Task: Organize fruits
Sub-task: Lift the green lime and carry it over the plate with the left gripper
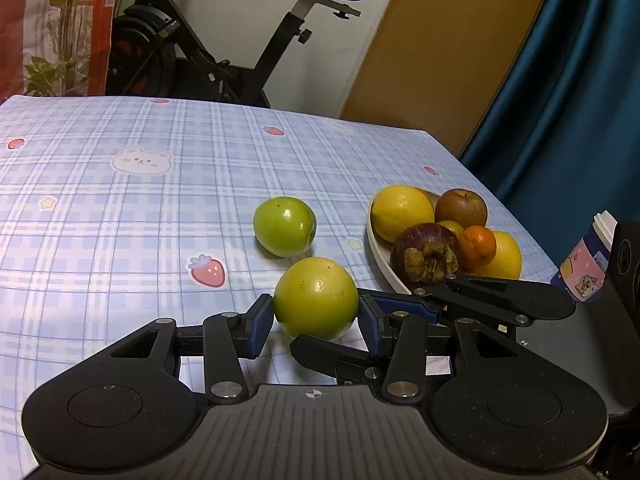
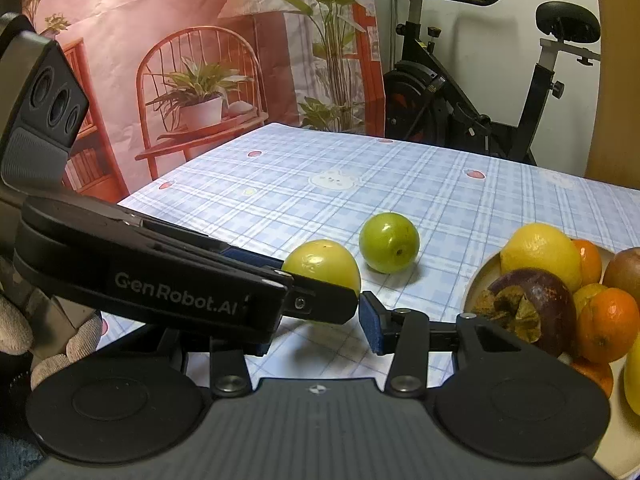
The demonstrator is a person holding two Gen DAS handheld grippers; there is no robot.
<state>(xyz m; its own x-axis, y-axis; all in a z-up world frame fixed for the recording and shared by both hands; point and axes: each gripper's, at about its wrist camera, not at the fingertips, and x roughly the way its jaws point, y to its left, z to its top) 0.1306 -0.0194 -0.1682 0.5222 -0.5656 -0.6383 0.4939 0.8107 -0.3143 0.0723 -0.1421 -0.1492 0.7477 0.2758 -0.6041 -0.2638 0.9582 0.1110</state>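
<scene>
My left gripper [image 1: 316, 320] has its blue pads on both sides of a yellow-green round fruit [image 1: 316, 298], which also shows in the right wrist view [image 2: 324, 266]. A second green fruit [image 1: 285, 226] lies on the cloth just beyond it; it also shows in the right wrist view [image 2: 389, 242]. A white plate [image 1: 380, 256] to the right holds lemons, oranges, a brown fruit and a purple mangosteen [image 1: 426, 254]. My right gripper [image 2: 316, 334] is open and empty, low behind the left gripper, whose finger crosses in front of it. The plate [image 2: 478, 280] is at its right.
The table has a blue plaid cloth with strawberries and bunnies [image 1: 140, 160]. A small pink and blue cup [image 1: 588, 264] stands at the right edge. An exercise bike [image 1: 208, 52] stands behind the table, and a blue curtain [image 1: 580, 80] hangs at the right.
</scene>
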